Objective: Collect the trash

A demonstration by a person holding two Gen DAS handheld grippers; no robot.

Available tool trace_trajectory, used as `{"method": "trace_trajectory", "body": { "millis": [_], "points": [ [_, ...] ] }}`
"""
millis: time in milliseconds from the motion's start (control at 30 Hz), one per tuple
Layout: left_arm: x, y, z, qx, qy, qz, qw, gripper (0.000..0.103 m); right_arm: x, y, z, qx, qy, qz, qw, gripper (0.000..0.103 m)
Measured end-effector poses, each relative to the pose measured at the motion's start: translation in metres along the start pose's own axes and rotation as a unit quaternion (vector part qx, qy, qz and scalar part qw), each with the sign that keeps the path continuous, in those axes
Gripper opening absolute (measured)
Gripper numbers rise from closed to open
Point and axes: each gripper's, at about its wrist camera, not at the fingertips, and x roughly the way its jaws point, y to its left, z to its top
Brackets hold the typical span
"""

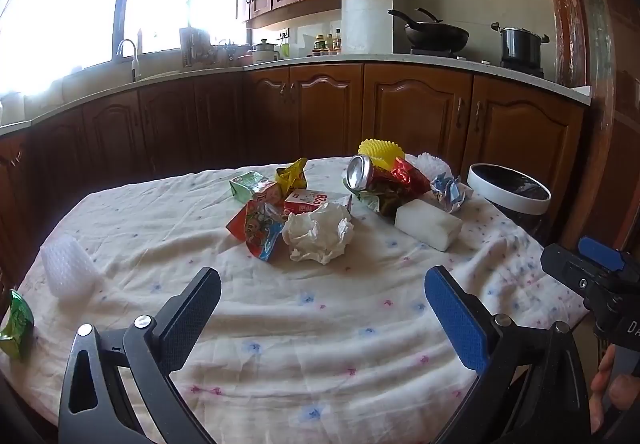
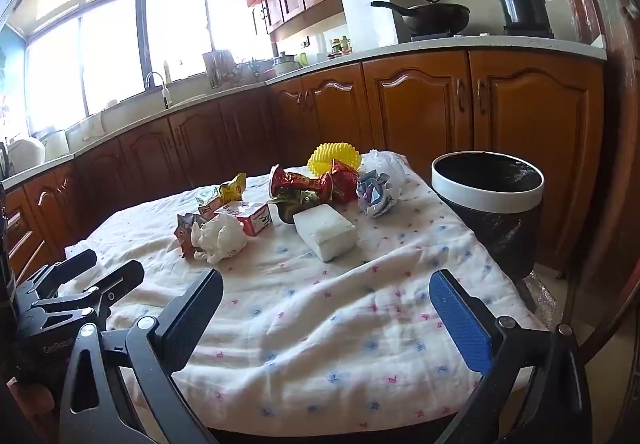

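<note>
Green wrapper [image 1: 15, 324] shows only in left view — left gripper [image 1: 320, 318] and right gripper [image 2: 326, 318] both spread, empty.

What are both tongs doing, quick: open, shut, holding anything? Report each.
Left tongs: open, holding nothing, above the white flowered tablecloth.
Right tongs: open, holding nothing.
</note>
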Motion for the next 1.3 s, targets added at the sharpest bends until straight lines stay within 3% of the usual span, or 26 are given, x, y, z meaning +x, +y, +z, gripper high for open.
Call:
{"method": "trace_trajectory", "body": {
  "millis": [1300],
  "points": [
    [0.0055,-0.0008,-0.0006,0.002,0.003,-0.003,1.0000,0.102,0.0027,0.0062,-0.0028,-0.002,0.003,0.010,1.000,0.103]
  ]
}}
